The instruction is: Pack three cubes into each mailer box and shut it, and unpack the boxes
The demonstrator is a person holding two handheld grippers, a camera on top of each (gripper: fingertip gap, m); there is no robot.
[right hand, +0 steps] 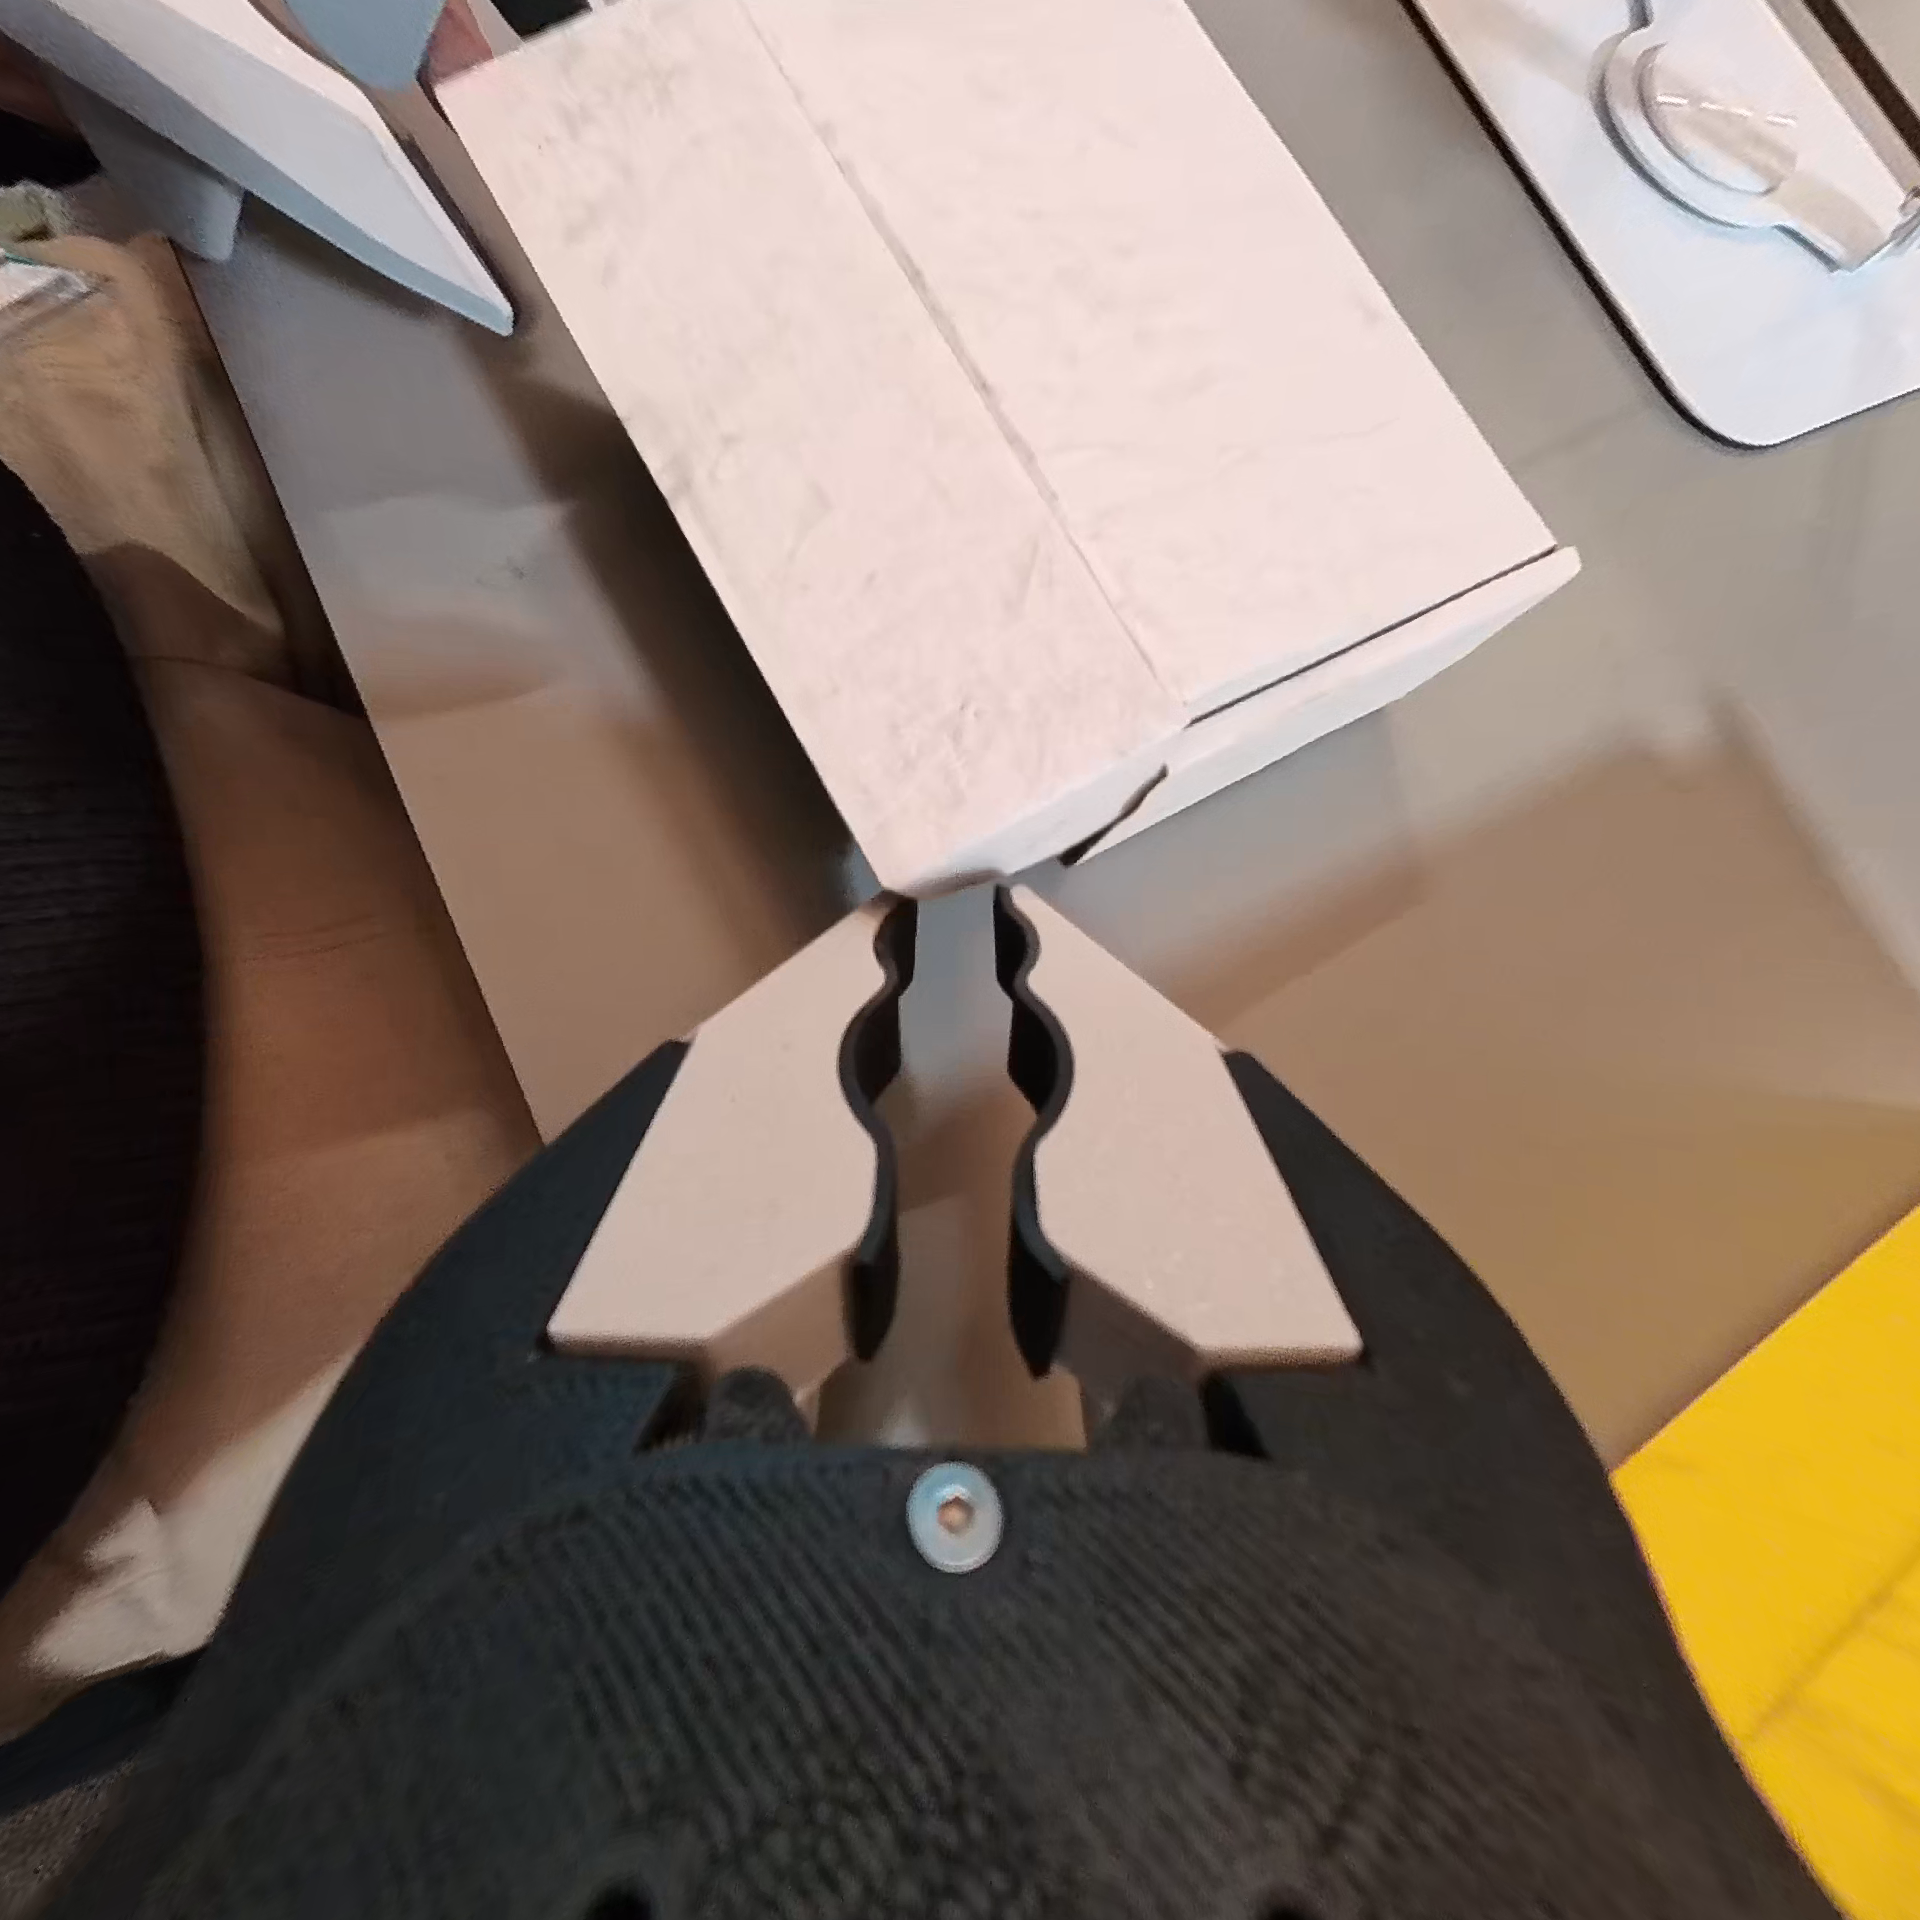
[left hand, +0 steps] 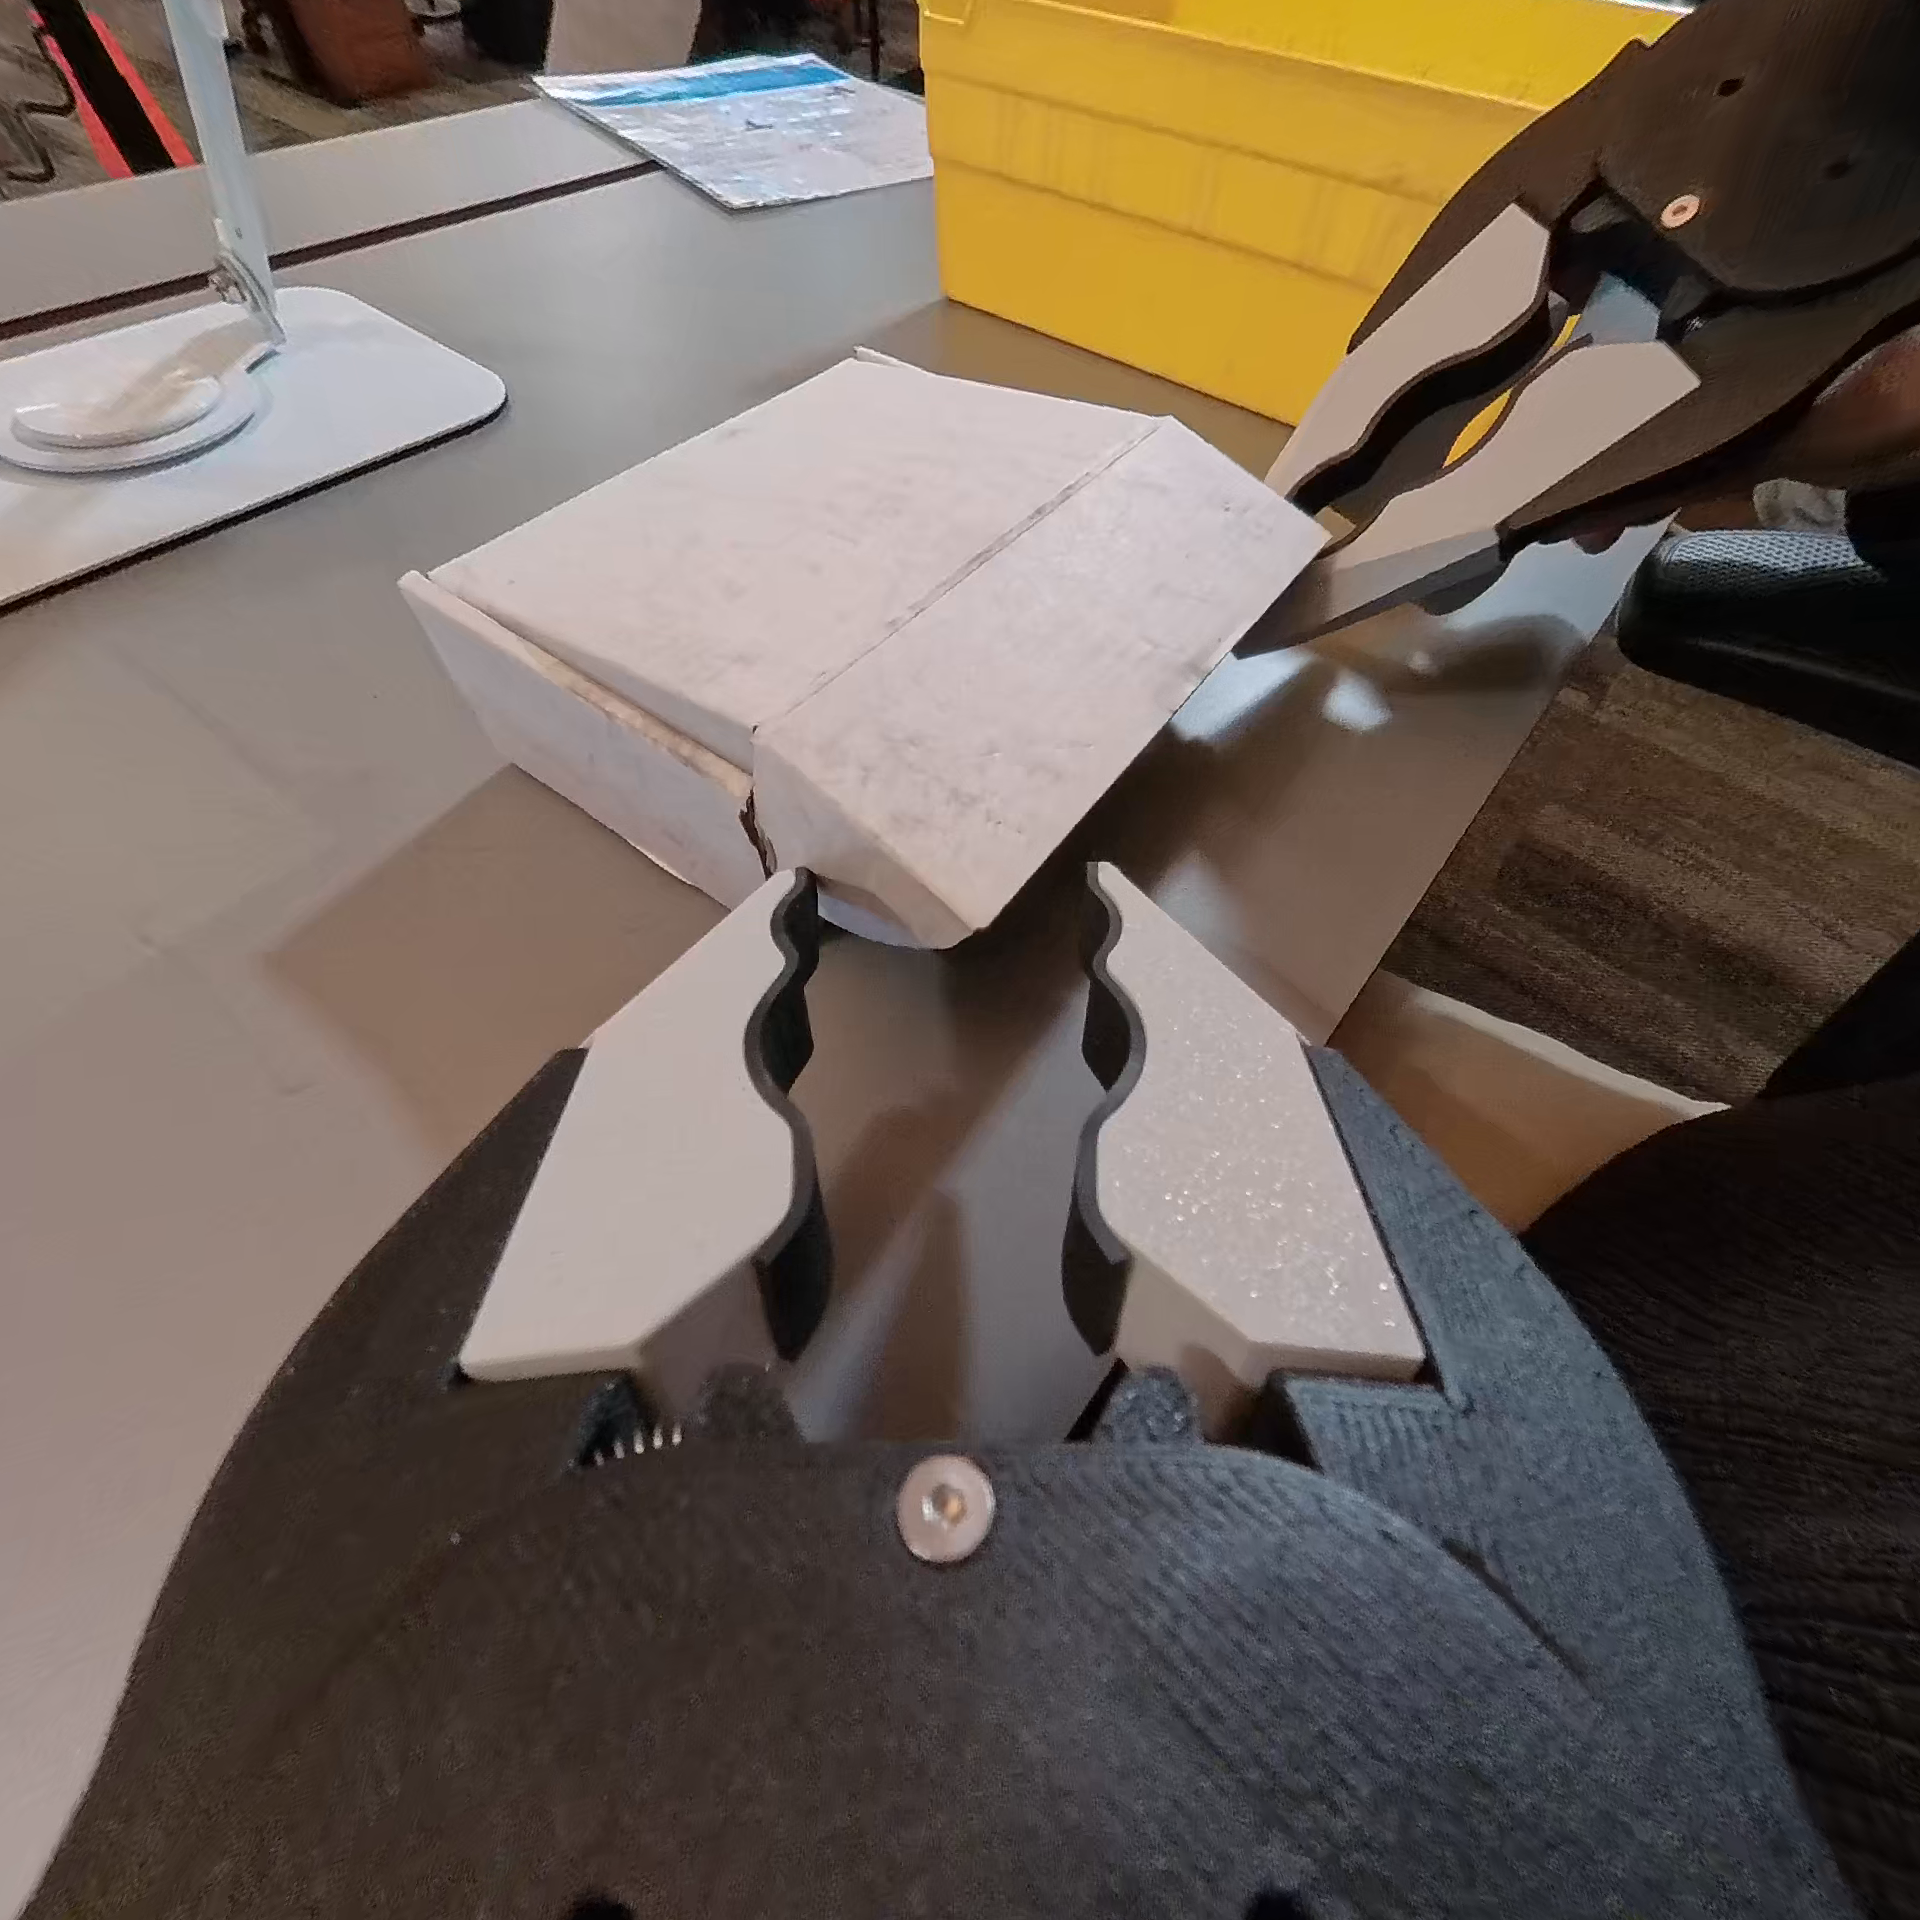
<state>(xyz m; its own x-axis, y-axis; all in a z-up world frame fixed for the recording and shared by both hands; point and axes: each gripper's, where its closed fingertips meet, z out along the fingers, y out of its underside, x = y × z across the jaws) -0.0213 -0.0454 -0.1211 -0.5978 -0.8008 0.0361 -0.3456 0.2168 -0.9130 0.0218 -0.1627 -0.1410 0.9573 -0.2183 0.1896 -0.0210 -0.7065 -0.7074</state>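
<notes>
In the left wrist view I have the white mailer box (left hand: pixel 831 623) lying on the grey table (left hand: pixel 208 831), near the table's edge at 3 o'clock. Its lid is down, but the front flap (left hand: pixel 997 748) sticks out untucked toward my left gripper (left hand: pixel 951 894). That gripper's jaws are spread apart and grip nothing; the flap's corner hangs just above the gap between them. At 2 o'clock the right gripper (left hand: pixel 1288 561) meets the flap's far corner. A yellow bin (left hand: pixel 1195 208) stands at 1 o'clock, a white stand base (left hand: pixel 260 395) at 10 o'clock.

In the right wrist view the right gripper (right hand: pixel 951 904) has only a narrow gap between its jaws, tips right at the flap (right hand: pixel 831 468) corner at 12 o'clock. I cannot tell whether it pinches the card or merely touches it. The left gripper's finger (right hand: pixel 343 187) shows at 11 o'clock.

No cubes are visible; whether any are in the box I cannot tell.

My worry is the flap: pushed unevenly from 2 corners, it could buckle rather than tuck. The box is light and close to the edge, so a shove could slide it off.
</notes>
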